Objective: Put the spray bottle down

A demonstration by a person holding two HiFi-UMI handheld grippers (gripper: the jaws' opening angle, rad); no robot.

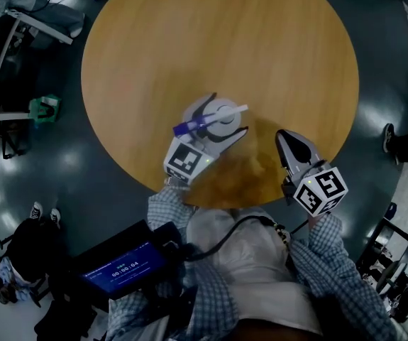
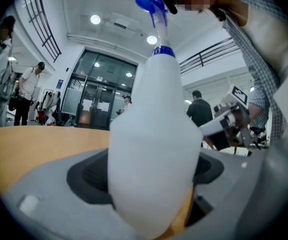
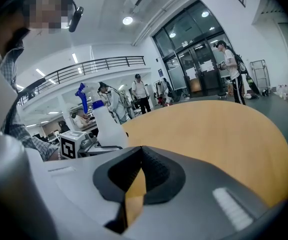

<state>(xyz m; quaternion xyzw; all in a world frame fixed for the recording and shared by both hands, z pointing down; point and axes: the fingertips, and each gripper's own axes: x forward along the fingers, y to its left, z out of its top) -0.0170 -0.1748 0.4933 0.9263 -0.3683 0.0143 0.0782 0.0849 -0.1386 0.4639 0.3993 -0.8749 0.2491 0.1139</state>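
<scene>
**Holding spray bottle upright near the table's near edge, left gripper clamped on it**

Left gripper point(image 1: 226, 114) is closed on the bottle point(image 1: 223, 118). The white body sits squarely between the two fingers point(image 2: 91, 176), one dark pad pressed to each side, low on the body. The grip is about as wide as the body, with no gap showing at either pad. The bottle stands upright: the neck and blue spray head point(image 2: 153, 1) point straight up in the left gripper view. From the head view the blue head sticks out toward the left side of the table point(image 1: 225, 34). The bottle is over the near part of the table, a little left of its middle and close to the near edge. Bare wood shows under the base in the left gripper view. Cannot tell whether the base touches the table or hangs just above it. The left marker cube point(image 1: 187, 158) sits over the near edge.

Right gripper point(image 1: 283, 138) has its fingers together, with only a thin wedge of wood showing below where the pads meet. Nothing is between them. Its tips are over the near edge of the table, to the right of the bottle and apart from it. Its marker cube point(image 1: 321, 189) hangs off the table. The right gripper view shows the bottle and left cube off to its left, with the bottle base hidden behind the gripper body.

A dark screen point(image 1: 125, 268) with a timer hangs at the person's chest. People stand in the background of both gripper views.
</scene>
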